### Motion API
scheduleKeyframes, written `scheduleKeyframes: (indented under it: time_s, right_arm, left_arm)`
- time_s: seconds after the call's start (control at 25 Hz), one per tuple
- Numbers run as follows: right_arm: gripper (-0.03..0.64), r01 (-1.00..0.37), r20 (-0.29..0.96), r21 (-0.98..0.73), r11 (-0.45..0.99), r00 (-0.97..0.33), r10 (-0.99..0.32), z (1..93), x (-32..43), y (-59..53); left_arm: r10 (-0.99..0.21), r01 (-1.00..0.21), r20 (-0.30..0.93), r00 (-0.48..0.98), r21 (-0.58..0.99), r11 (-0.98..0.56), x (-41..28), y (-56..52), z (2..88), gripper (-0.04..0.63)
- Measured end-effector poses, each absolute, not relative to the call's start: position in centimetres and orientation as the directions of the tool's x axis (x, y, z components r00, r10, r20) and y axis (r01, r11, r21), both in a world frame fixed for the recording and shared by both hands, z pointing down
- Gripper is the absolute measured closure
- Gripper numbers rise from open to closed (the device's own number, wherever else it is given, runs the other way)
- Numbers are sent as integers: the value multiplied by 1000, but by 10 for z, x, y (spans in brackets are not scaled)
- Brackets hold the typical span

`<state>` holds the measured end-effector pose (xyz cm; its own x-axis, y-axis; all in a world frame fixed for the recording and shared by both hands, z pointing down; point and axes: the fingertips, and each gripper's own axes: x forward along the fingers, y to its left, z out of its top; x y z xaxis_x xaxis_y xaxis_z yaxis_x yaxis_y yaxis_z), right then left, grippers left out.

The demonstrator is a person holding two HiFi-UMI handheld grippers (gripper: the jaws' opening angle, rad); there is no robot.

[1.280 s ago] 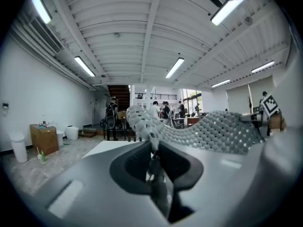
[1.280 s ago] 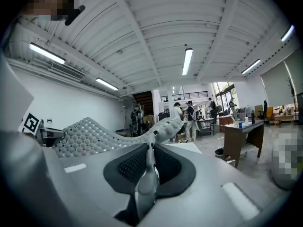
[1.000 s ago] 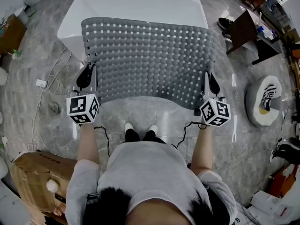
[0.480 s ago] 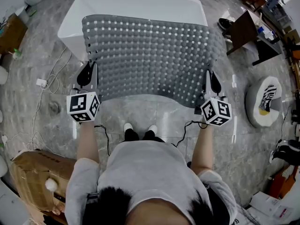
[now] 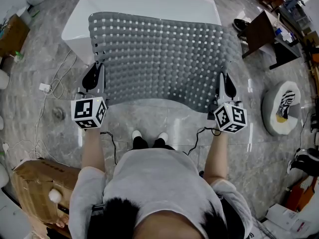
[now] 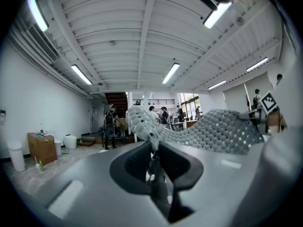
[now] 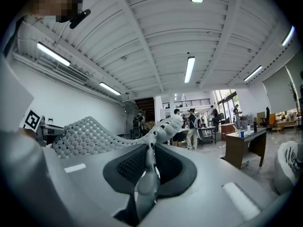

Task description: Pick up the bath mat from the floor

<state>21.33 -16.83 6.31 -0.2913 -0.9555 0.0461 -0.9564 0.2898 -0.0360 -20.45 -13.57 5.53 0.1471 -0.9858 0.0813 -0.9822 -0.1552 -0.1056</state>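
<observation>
Now bath mat [image 5: 159, 54] stretched between left hand-held gripper [image 5: 98, 69] and right hand-held gripper [image 5: 221, 79], each clamped on near corner.

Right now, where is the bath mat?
In the head view the bath mat is held up centre frame, its near corners clamped by left gripper and right gripper, before the white bathtub.

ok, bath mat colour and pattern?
Grey bath mat, a bumpy grid dotted with small square holes that show white. Best in the head view.
</observation>
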Motion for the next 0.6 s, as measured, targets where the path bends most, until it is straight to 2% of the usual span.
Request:
scheduleKeyframes:
  time_s: [0.6]
  right_arm:
    - [566,-956,11,-4,294,-294,-956,53,211,-183]
  left_arm:
    - [-988,-982,48,144,-119,-149,-202,-146,45,545]
